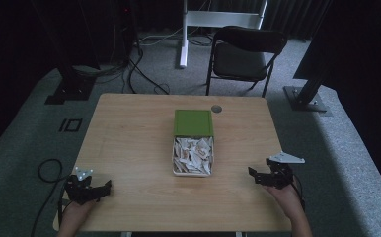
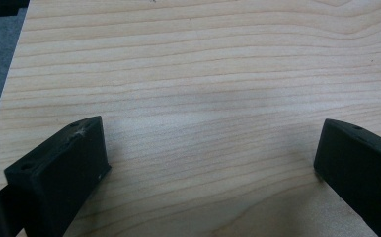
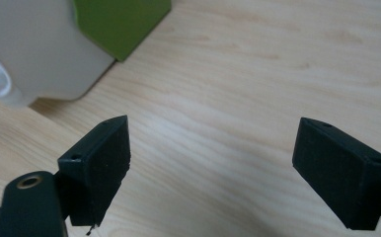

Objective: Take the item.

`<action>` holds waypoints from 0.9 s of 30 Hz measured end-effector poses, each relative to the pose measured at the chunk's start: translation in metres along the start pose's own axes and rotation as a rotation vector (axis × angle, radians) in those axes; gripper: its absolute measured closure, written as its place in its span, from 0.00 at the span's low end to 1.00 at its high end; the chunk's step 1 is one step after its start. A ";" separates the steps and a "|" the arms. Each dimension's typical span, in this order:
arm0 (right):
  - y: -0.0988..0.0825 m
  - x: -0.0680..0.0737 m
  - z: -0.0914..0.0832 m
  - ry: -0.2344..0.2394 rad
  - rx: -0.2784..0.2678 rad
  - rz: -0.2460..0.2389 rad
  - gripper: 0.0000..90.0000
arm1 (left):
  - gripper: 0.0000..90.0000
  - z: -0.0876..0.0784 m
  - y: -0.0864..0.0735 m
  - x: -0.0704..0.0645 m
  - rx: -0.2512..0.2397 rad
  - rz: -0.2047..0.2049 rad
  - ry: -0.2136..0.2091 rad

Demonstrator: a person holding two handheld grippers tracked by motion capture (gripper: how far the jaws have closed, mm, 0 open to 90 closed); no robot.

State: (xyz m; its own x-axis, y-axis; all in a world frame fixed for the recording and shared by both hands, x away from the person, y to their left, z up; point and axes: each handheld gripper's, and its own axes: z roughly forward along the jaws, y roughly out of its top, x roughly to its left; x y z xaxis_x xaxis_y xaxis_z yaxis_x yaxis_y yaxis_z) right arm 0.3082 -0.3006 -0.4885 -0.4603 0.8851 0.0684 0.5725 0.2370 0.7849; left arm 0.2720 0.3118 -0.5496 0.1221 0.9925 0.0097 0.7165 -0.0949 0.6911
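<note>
Fingers (image 2: 60, 168) of the left gripper (image 1: 87, 189) stand wide apart with bare wood between them; those of the right gripper (image 1: 272, 176) are likewise spread and grasp nothing. Both pairs are blocky black pads with flat inner faces and small screw holes along their upper edges.

Container: a white rectangular box (image 1: 174, 163) sits near the middle of the table (image 1: 129, 138), between the two grippers and well apart from each. It is filled close to the rim with pale, off-white pieces (image 1: 193, 154), thin, angular and irregular, heaped loosely (their material cannot be told from the high view). A flat green square lid (image 1: 193, 122) lies at the far end of the box, touching or overlapping its far edge. In the right gripper view the box's wall (image 3: 35, 54) reads as smooth, matt and round-cornered, with the green lid (image 3: 119, 22) beyond it.

Table surface: light wood with a fine straight grain, rectangular with rounded corners. A small round grey disc (image 1: 216, 108) is set into the top near the far edge, just beyond the lid.

Left gripper rests at the near left corner of the table, right gripper at the near right edge; each is held by a hand entering from below. A grey three-cornered plate (image 1: 287, 158) tops the right gripper.

Beyond the table: a black folding chair (image 1: 243, 57) on grey carpet.
</note>
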 end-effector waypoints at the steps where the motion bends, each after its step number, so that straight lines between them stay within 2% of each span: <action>1: 0.003 0.001 0.000 -0.003 -0.007 -0.006 0.16 | 0.01 0.000 0.000 0.000 0.000 0.000 0.000; 9: 0.025 0.012 0.000 0.045 -0.050 -0.030 0.17 | 0.01 0.000 0.000 0.000 0.000 0.000 0.000; 13: 0.031 0.017 0.000 0.055 -0.060 -0.040 0.17 | 0.01 0.000 0.000 0.000 0.000 0.000 0.000; 23: 0.055 0.039 0.010 0.107 -0.079 -0.088 0.18 | 0.01 0.000 0.000 0.000 0.000 0.000 0.000; 27: 0.064 0.048 0.015 0.142 -0.087 -0.089 0.18 | 0.01 0.000 0.000 0.000 0.000 0.000 0.000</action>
State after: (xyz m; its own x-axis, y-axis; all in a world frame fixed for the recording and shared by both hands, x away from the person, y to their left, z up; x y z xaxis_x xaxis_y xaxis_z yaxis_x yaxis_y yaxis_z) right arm 0.3328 -0.2372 -0.4440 -0.6007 0.7956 0.0780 0.4673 0.2703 0.8418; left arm 0.2720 0.3119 -0.5496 0.1222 0.9925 0.0097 0.7167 -0.0950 0.6909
